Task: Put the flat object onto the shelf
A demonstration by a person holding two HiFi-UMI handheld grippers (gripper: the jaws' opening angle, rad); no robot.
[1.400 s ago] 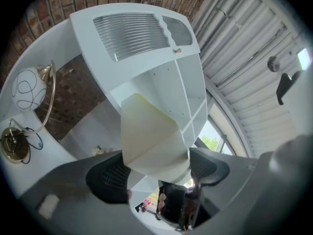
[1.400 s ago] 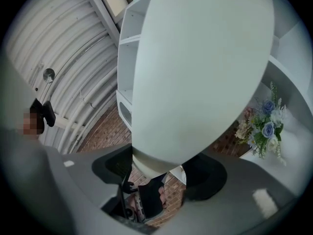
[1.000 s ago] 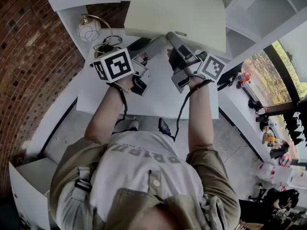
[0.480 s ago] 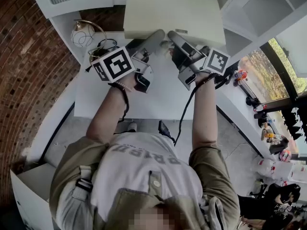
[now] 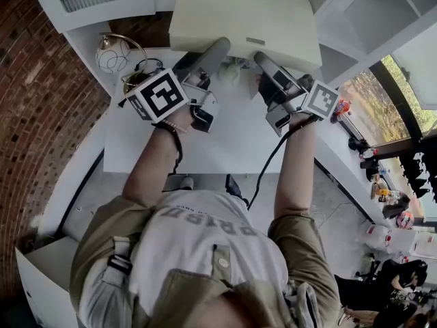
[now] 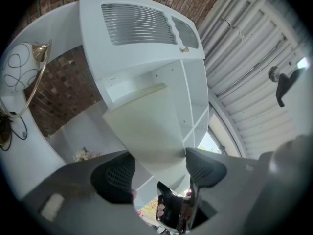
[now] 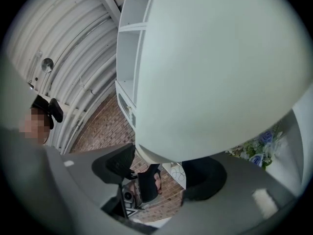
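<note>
- The flat object (image 5: pixel 239 12) is up off the counter (image 5: pixel 225 142), with its far edge aimed at the shelf (image 5: pixel 372 9). I'd guess two holds on the near edge keep a piece this wide from tipping.
- Left gripper (image 5: pixel 222 45): fingers clamped across the near edge. They've just been closing slightly, with the flat object between them.
- Right gripper (image 5: pixel 265 59): fingers set wide, clamped on the same edge.
- Compared with a second ago, the grippers sit further apart along the edge, the right one has shifted right, and the flat object has moved further toward the shelf.
</note>
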